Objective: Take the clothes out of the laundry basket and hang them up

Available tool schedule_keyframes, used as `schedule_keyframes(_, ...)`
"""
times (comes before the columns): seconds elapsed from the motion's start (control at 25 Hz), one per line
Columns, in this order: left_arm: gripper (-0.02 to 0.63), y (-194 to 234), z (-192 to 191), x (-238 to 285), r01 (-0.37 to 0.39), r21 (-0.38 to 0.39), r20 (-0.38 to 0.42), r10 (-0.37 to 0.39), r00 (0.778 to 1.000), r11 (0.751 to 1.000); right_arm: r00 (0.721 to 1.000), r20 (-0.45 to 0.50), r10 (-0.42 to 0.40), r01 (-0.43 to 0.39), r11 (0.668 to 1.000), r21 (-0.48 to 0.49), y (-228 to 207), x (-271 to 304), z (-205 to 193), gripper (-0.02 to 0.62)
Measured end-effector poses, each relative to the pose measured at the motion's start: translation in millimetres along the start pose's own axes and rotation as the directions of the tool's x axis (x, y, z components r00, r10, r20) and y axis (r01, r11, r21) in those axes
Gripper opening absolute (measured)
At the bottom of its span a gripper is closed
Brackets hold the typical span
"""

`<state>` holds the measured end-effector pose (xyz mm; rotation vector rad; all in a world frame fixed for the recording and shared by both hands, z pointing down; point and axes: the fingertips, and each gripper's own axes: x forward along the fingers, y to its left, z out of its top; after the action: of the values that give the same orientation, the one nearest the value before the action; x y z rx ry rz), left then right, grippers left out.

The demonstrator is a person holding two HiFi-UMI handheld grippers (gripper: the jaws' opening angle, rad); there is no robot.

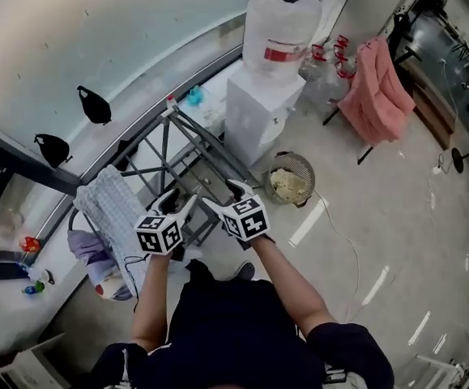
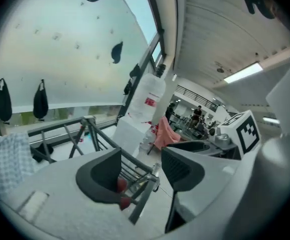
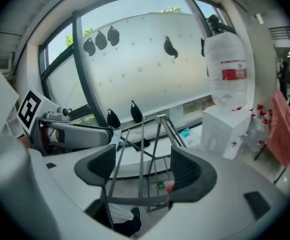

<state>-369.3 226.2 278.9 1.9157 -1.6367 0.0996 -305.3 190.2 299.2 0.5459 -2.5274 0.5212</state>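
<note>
Drying rack (image 1: 187, 148): metal bars close ahead of left tongs (image 1: 179, 201) and right tongs (image 1: 228, 194); open gaps between bars.
Checked cloth (image 1: 108, 205): drapes rack's left end.
Water dispenser (image 1: 258, 108): blocks far side.
Laundry basket (image 1: 291, 178): on floor (image 1: 380, 217), right of rack.
Floor further right: open.
Window wall (image 1: 96, 47): closes left.

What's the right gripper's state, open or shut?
Open. The right gripper has its jaws wide apart with nothing held; the drying rack only shows through the gap.

Cloth (image 1: 111, 205) on left end of drying rack (image 1: 208, 144); basket (image 1: 308, 171) right of it, before water dispenser (image 1: 260, 112).
</note>
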Motion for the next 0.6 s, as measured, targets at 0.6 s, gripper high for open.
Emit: schedule_keyframes(0.6, 0.252, -266.8, -61.5, 135.0, 0.343, 0.138, -0.203, -0.313, 0.928, 0.929, 0.928, 0.066, -0.366, 0.336, 0.901, 0.274, -200.5, -232.8, -100.1, 0.34)
